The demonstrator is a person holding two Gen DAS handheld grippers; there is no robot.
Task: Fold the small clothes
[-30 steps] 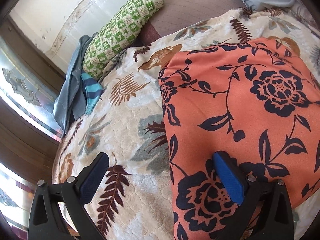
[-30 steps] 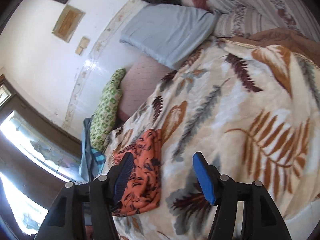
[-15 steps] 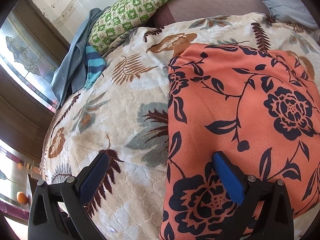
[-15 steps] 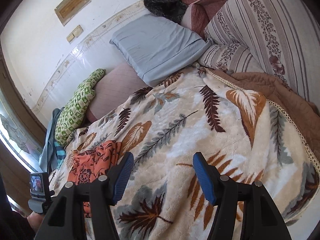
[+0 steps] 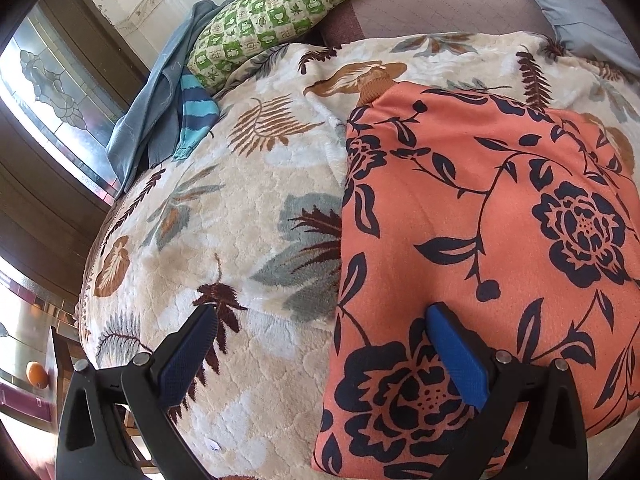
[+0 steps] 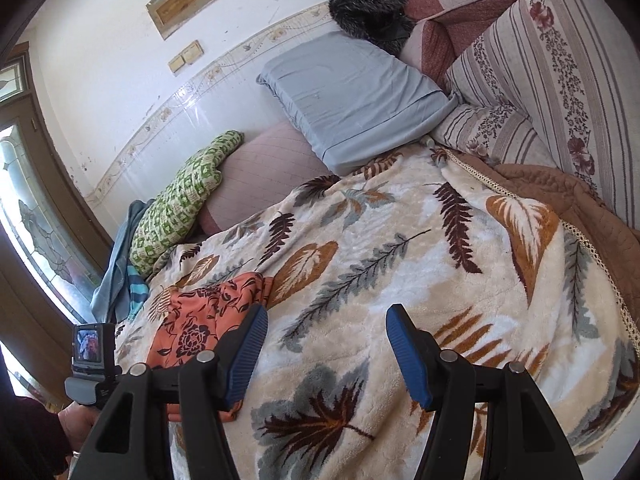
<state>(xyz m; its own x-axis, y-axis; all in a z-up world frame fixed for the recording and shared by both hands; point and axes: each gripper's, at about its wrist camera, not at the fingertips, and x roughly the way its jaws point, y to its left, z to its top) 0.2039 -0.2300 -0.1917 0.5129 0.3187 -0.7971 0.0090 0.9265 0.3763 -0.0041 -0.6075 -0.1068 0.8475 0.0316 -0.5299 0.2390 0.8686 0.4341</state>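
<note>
An orange garment with dark blue flowers (image 5: 480, 220) lies folded flat on the leaf-print blanket (image 5: 240, 220). My left gripper (image 5: 320, 320) hovers open over the garment's near left edge, with one blue pad above the cloth and the other above the blanket; nothing is gripped. In the right wrist view the same garment (image 6: 200, 316) lies at the lower left. My right gripper (image 6: 326, 316) stands open above the bare blanket (image 6: 400, 260), to the right of the garment. The left gripper's body and the hand that holds it show at the lower left edge of that view.
A green checked pillow (image 5: 280, 12) and a grey-blue cloth with a striped piece (image 5: 168, 112) lie at the bed's far left by the window. A grey-blue pillow (image 6: 352, 92), striped cushions (image 6: 540, 80) and a brown quilt (image 6: 560, 188) line the far and right sides.
Both wrist views have rolled, so the scene sits more level. The right gripper rose a little and its view now takes in the whole bed. The garment has not moved.
</note>
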